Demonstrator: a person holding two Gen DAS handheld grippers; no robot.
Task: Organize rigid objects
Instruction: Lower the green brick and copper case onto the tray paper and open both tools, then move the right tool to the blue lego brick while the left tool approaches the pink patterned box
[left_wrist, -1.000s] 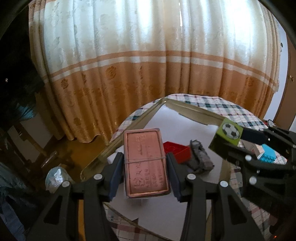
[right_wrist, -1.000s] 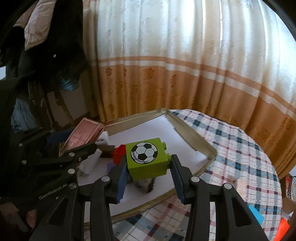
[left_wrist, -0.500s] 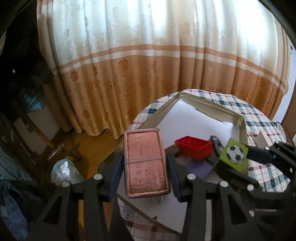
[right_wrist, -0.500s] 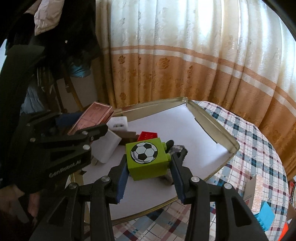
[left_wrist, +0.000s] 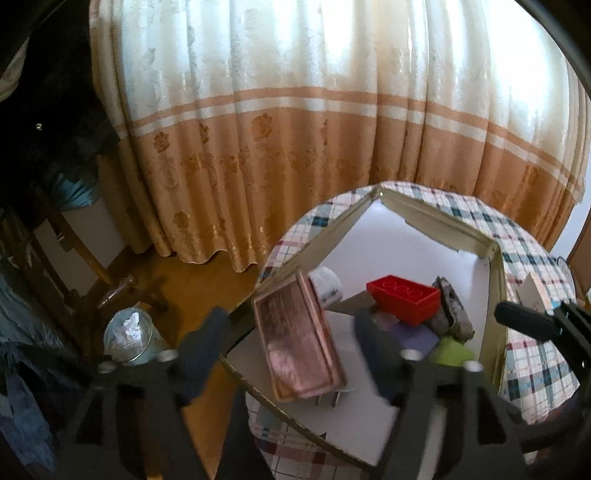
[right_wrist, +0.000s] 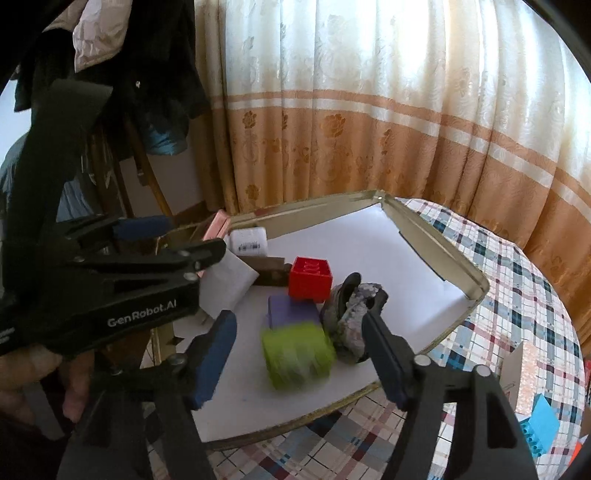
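Note:
Both grippers hover over a shallow white-floored tray (right_wrist: 436, 258) on a checked table. My left gripper (left_wrist: 291, 343) is open; the copper-pink tin (left_wrist: 299, 339) is free between its fingers, tilted and blurred. My right gripper (right_wrist: 299, 354) is open; the green football block (right_wrist: 295, 354) is blurred between its fingers, over the tray floor. In the tray lie a red brick (right_wrist: 309, 282), a purple block (right_wrist: 291, 312), a grey camouflage toy (right_wrist: 351, 317) and white boxes (right_wrist: 248, 240). The green block (left_wrist: 450, 349) also shows in the left wrist view.
The tray's raised rim (left_wrist: 436, 218) stands along the back and right. A blue brick (right_wrist: 539, 428) lies on the checked cloth (right_wrist: 517, 295) at right. A curtain hangs behind. A glass jar (left_wrist: 125, 336) and chairs stand on the floor at left.
Both grippers have opened. The pink tin has left the left gripper's hold and tilts. The green block has left the right gripper's hold and dropped toward the tray.

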